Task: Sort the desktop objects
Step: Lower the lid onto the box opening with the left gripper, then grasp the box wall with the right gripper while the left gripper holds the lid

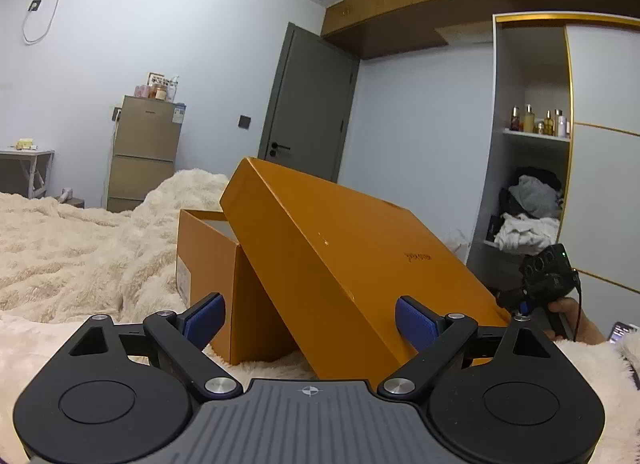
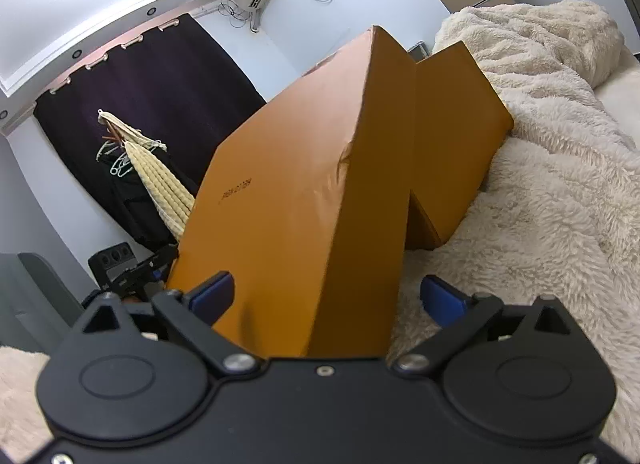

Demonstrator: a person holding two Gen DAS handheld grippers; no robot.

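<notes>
Orange box (image 1: 208,264) sits open on the bed, on a cream fleece blanket (image 1: 60,256). White label on its near end. Its orange lid (image 1: 340,264) is off and tilted: upper end propped on the box rim, lower end down on the blanket, top face showing small printed lettering.

Left tool (image 1: 310,322) points at the near lower end of the lid. Blue pads spread wide; right pad (image 1: 416,322) lies against the lid's top face or just in front of it, cannot tell which. Left pad (image 1: 206,320) stands clear, in front of the box's side. Jaws released, nothing clamped.

Right tool (image 2: 338,298) comes at the lid (image 2: 280,192) from the other end. The lid's corner reaches in between its blue pads. Left pad (image 2: 214,294) sits at the lid's broad face, contact uncertain; right pad (image 2: 442,302) is apart from it, over the blanket (image 2: 540,204). Jaws wide, not gripping. Crease visible on the lid's edge. Box (image 2: 452,136) beside the lid, touching it.

In the left wrist view the right tool shows beyond the lid's lower corner, with a hand (image 1: 568,312) on its grip.

Around: grey door (image 1: 308,104), small fridge (image 1: 146,152), open wardrobe shelves (image 1: 532,136) with bottles and heaped clothes, dark curtain (image 2: 152,104)
</notes>
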